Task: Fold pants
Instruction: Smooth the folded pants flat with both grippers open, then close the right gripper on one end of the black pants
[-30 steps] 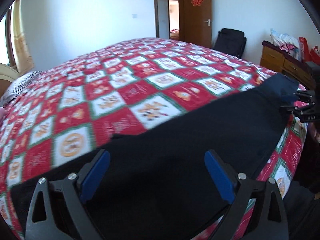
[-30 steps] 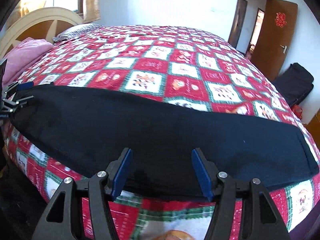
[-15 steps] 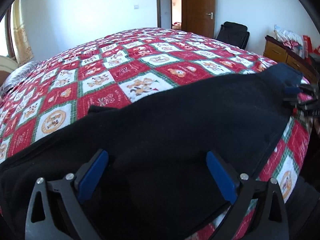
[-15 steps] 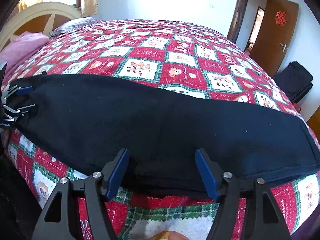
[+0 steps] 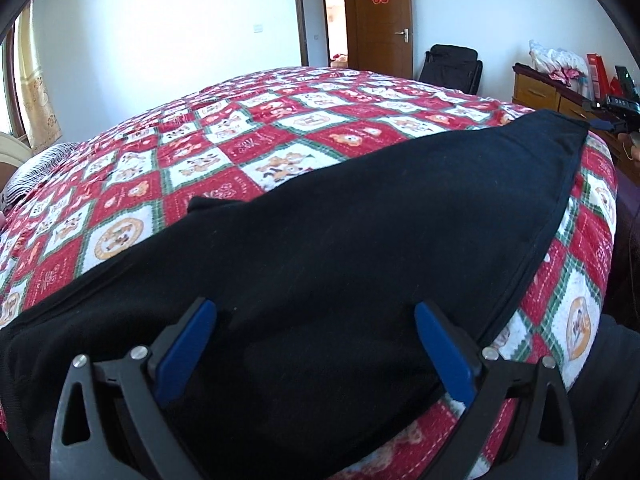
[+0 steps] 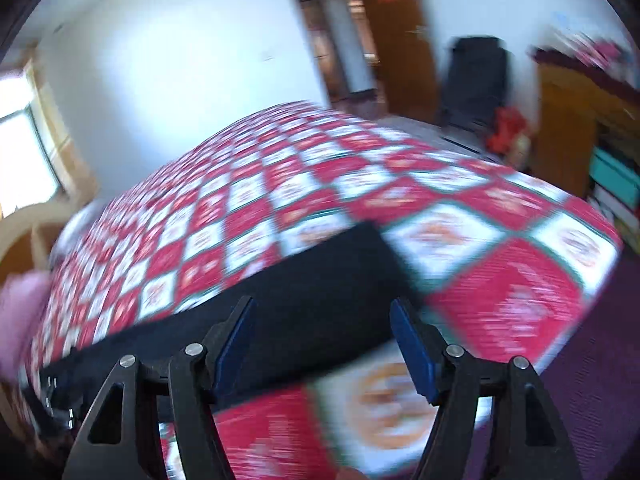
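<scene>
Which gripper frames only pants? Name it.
The left gripper: black pants fill its gap. The right gripper, jaws just opening, nothing gripped, also frames quilt.

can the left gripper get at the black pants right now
Probably yes. The left gripper is open right over the black pants, which lie flat on the quilt with nothing in between.

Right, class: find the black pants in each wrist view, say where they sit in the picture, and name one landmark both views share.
Left wrist view: the black pants fill the lower half, running from the bottom left up to the right edge of the bed.
Right wrist view: the black pants form a blurred band from lower left to centre, ending just above the open jaws.
Shared landmark: the brown door with a red decoration.
</scene>
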### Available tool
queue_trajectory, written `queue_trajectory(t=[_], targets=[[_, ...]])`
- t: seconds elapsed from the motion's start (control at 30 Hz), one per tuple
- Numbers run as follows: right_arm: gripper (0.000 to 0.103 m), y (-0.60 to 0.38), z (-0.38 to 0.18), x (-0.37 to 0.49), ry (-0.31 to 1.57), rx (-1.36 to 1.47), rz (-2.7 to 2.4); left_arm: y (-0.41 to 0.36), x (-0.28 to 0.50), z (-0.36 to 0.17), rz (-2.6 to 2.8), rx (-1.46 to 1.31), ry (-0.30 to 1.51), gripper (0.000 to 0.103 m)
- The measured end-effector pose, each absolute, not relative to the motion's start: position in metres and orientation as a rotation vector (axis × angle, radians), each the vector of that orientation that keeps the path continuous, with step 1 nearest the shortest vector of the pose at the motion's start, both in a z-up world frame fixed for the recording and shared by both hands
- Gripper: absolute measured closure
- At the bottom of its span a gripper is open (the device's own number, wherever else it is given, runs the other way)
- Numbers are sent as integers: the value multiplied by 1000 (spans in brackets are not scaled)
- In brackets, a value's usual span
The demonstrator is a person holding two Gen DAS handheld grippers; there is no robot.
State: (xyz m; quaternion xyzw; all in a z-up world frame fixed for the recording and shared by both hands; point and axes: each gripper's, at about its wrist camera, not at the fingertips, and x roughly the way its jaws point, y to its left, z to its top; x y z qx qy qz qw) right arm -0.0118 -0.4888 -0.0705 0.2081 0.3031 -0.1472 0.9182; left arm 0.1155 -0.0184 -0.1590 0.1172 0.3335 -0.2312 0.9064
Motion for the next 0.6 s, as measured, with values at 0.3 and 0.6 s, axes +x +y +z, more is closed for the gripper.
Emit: queue_trajectory(t=[0.3,0.6], targets=[[47,-532,-92,-15,609,646,-237,-21,113,-141,-453,193,675,2],[58,-531,-104,7,652,665,-202,1,127,-150,-415,90,719,2]])
